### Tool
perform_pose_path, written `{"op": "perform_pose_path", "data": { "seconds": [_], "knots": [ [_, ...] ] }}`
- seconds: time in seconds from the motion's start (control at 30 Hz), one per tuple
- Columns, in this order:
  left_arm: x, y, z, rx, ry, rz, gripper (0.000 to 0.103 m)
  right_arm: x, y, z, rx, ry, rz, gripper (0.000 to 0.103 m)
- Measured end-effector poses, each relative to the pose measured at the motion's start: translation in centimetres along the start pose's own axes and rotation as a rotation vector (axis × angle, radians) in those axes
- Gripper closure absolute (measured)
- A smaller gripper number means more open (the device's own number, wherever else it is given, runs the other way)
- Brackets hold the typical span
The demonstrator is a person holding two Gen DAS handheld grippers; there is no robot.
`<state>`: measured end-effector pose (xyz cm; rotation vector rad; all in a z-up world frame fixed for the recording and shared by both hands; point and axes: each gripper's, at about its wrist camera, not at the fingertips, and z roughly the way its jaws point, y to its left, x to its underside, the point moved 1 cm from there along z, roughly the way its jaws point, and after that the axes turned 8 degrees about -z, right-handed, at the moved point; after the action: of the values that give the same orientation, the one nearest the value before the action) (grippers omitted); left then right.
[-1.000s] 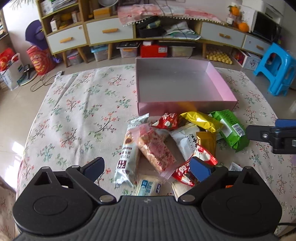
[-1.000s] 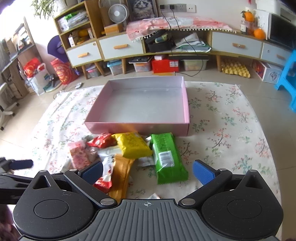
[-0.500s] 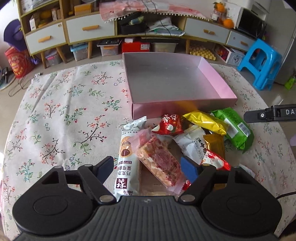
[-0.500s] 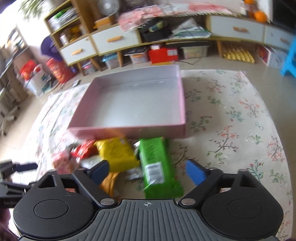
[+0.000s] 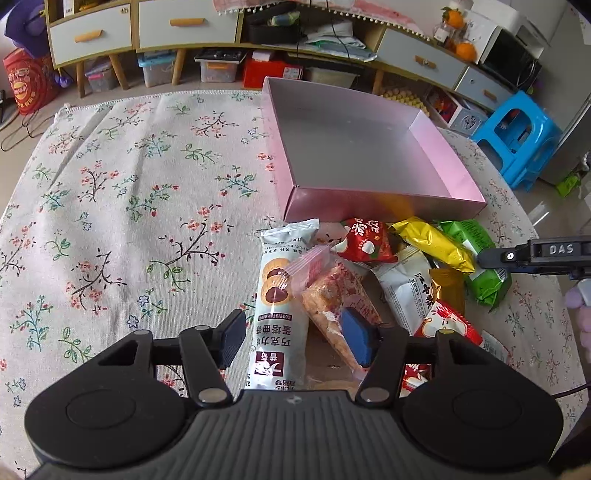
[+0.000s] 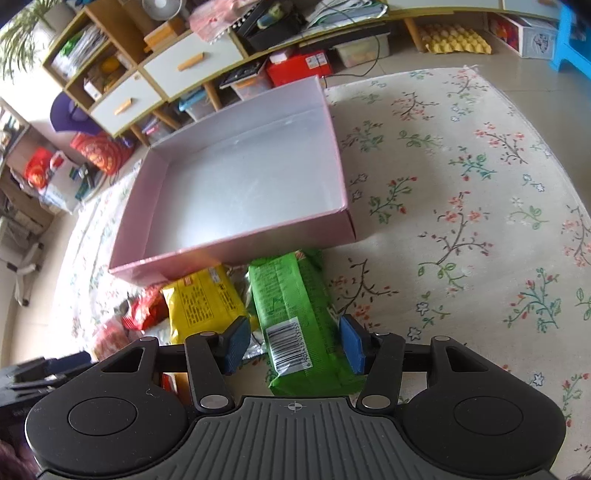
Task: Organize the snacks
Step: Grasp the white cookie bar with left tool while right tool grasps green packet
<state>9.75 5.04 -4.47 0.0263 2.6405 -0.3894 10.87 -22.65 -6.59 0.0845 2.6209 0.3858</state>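
Observation:
A pink box point(image 5: 369, 201) with a bare silver floor stands on the floral cloth, with a pile of snack packs in front of it. My left gripper point(image 5: 294, 341) hangs low over the pile, jaws closing. A white cookie pack point(image 5: 280, 295) and a clear bag of pink crispy snack point(image 5: 328, 291) lie between its pads; the right pad overlaps the bag, the left pad stands just clear. My right gripper point(image 6: 294, 343) is also closing, astride a green pack point(image 6: 295, 310), with a small gap at the left pad.
Yellow point(image 5: 432, 243), red point(image 5: 365, 243) and white point(image 5: 406, 291) packs lie close around. One right-gripper finger point(image 5: 517, 255) reaches in over the green pack point(image 5: 480, 273). Low cabinets point(image 5: 184, 26) and a blue stool point(image 5: 517, 136) stand beyond the table's far edge.
Both grippers have sunk toward the pile and tilted further down. Their jaws have narrowed from wide open, the left around the cookie pack and pink bag, the right around the green pack.

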Motion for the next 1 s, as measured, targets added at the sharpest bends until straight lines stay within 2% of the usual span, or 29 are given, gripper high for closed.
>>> {"op": "perform_pose_path", "data": {
  "seconds": [0.07, 0.17, 0.53, 0.63, 0.83, 1.0],
  "knots": [
    [0.0, 0.3, -0.3, 0.026, 0.014, -0.01, 0.057, 0.1, 0.2, 0.3, 0.011, 0.008, -0.014, 0.049],
    [0.0, 0.7, -0.6, 0.041, 0.024, -0.001, 0.058, 0.3, 0.3, 0.6, 0.025, 0.017, -0.023, 0.049],
    [0.6, 0.6, 2.2, -0.039, 0.092, 0.024, 0.066, 0.7, 0.4, 1.2, 0.068, 0.022, -0.035, 0.053],
    [0.7, 0.5, 2.3, -0.055, 0.082, 0.031, 0.068, 0.8, 0.6, 1.2, 0.071, 0.016, -0.037, 0.055],
    [0.5, 0.9, 2.2, -0.049, 0.074, -0.02, 0.074, 0.8, 0.8, 1.0, 0.077, 0.01, -0.03, 0.058],
    [0.3, 1.5, 1.6, -0.055, 0.07, -0.065, 0.075, 0.9, 0.7, 0.6, 0.058, 0.015, -0.013, 0.058]
  ]
}}
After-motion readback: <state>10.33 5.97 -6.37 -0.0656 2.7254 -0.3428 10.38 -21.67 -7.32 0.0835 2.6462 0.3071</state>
